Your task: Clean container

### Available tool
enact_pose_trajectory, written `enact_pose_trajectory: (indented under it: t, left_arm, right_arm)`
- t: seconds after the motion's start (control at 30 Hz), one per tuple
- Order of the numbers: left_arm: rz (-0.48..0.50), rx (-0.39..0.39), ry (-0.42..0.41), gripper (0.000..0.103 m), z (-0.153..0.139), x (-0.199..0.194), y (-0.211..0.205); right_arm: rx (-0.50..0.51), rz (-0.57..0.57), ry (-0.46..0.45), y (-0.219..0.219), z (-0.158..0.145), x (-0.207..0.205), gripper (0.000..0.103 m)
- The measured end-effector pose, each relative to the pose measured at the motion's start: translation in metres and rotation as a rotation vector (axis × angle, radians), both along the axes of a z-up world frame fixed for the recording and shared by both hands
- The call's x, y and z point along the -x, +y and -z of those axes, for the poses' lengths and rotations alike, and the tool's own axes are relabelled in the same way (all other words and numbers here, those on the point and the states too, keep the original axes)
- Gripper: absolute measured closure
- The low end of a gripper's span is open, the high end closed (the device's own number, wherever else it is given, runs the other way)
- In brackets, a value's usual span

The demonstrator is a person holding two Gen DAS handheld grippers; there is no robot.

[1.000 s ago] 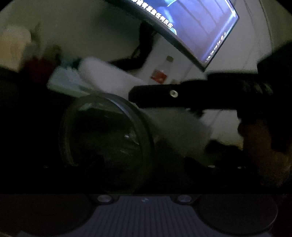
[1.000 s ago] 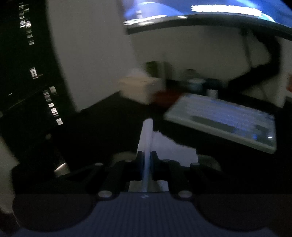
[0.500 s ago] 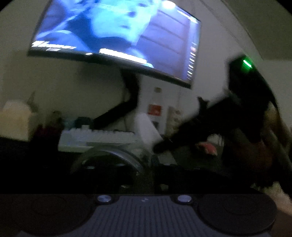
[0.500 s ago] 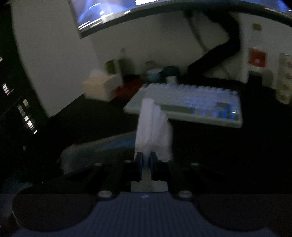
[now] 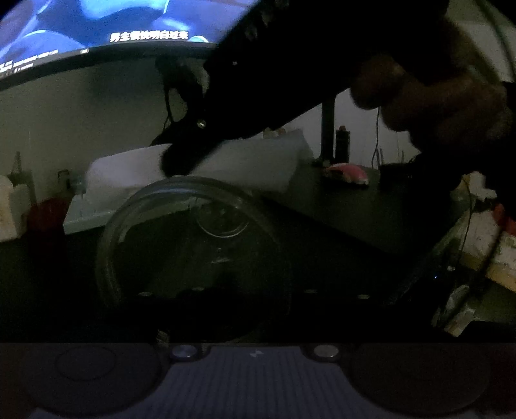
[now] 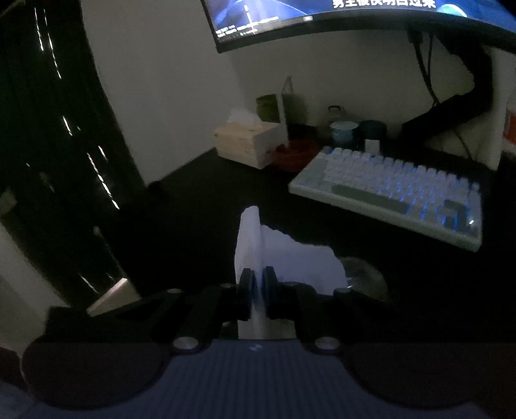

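A clear glass container fills the middle of the left wrist view, its round mouth facing the camera. It sits between the left gripper's fingers, which are lost in the dark. My right gripper is shut on a white tissue. In the left wrist view the right gripper comes in from the upper right and holds the tissue at the container's top rim. Part of the container shows below the tissue in the right wrist view.
The room is dim. A backlit keyboard lies on the dark desk under a curved monitor on a black arm. A tissue box, a red object and cups stand behind the keyboard. A pink item lies at the right.
The right gripper has swung with the tissue down over the container's rim. The left gripper has tilted so that the container's mouth faces its camera again.
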State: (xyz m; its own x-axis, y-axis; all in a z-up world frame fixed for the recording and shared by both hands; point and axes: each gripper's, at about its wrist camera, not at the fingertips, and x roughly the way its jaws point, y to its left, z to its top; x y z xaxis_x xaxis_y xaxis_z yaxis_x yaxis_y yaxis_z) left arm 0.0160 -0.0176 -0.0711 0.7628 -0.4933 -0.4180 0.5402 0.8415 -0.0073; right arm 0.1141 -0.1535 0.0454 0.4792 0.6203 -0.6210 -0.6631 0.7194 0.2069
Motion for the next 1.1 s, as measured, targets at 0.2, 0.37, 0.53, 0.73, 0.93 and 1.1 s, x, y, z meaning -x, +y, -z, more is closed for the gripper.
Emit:
enact_pose_trajectory:
  t: [0.2, 0.37, 0.53, 0.73, 0.93, 1.1]
  left_arm:
    - [-0.059, 0.071, 0.083, 0.078, -0.004, -0.004, 0.009]
    - [-0.066, 0.109, 0.128, 0.089, -0.017, 0.003, 0.022]
    - [-0.089, 0.161, 0.137, 0.089, -0.026, 0.002, 0.043]
    - [-0.137, 0.186, 0.142, 0.088, -0.034, -0.007, 0.063]
    - [-0.130, 0.249, 0.174, 0.083, -0.025, -0.041, 0.086]
    - [-0.125, 0.323, 0.226, 0.083, -0.018, -0.056, 0.101]
  right_arm:
    - [0.045, 0.060, 0.055, -0.004, 0.000, -0.036, 0.094]
    - [0.050, 0.023, 0.059, -0.001, -0.004, -0.028, 0.094]
    - [0.065, 0.011, 0.059, 0.005, -0.005, -0.011, 0.094]
    - [0.015, 0.051, 0.031, 0.011, 0.004, -0.007, 0.094]
    - [-0.131, 0.008, 0.076, 0.019, 0.006, -0.014, 0.093]
    - [-0.144, -0.038, 0.045, 0.026, 0.007, -0.009, 0.094]
